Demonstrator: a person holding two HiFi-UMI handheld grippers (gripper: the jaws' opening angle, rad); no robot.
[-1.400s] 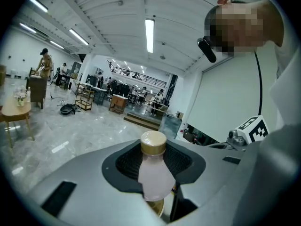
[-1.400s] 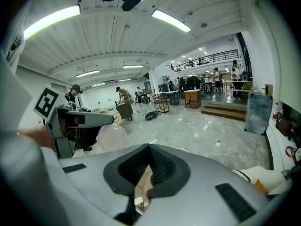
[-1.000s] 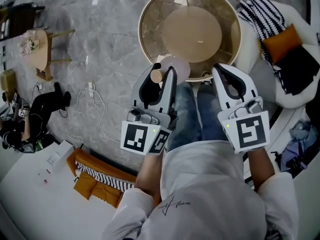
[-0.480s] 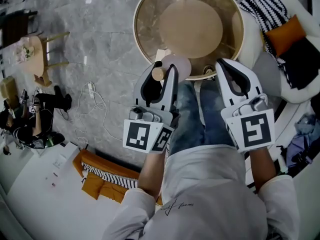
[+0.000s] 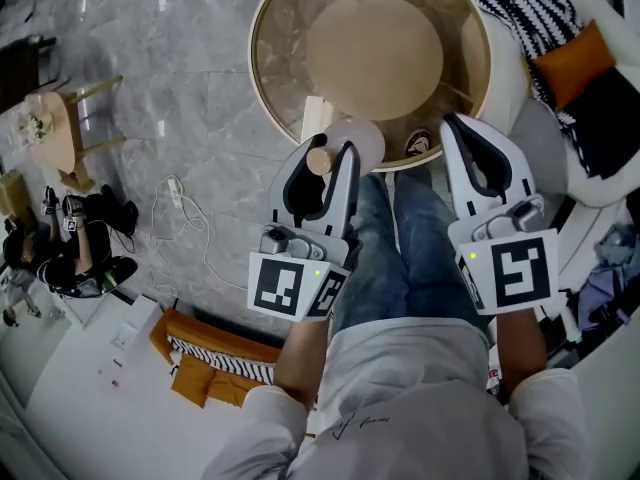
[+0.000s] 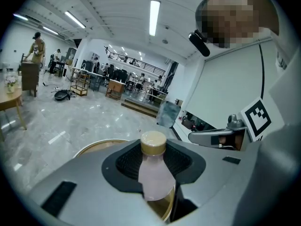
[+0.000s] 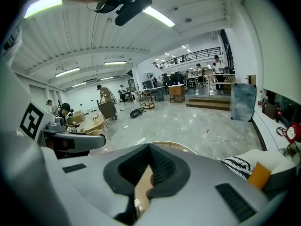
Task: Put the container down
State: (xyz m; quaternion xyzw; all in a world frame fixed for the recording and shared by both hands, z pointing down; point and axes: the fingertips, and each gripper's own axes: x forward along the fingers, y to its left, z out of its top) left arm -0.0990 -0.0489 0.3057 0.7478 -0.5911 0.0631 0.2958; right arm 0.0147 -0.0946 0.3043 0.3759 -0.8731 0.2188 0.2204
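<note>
A pale pink bottle (image 5: 356, 136) with a tan cap (image 5: 317, 160) is the container. My left gripper (image 5: 325, 155) is shut on it, and in the left gripper view the bottle (image 6: 154, 177) stands upright between the dark pads. It hangs over the near rim of a round glass-topped table (image 5: 283, 43) with a gold rim (image 6: 92, 148). Beside it my right gripper (image 5: 471, 134) is held at about the same height. Its jaws are closed together with nothing between them, and a slit below them shows the table's tan wood.
A white armchair (image 5: 520, 88) with a striped throw (image 5: 515, 8) and an orange cushion (image 5: 572, 63) stands right of the table. A small wooden side table (image 5: 50, 133), floor cables (image 5: 180, 203) and a seated person (image 5: 55, 258) are at the left.
The grippers have drifted slightly right and lower in the head view, and the table has slid left. The left grip on the bottle is unchanged.
</note>
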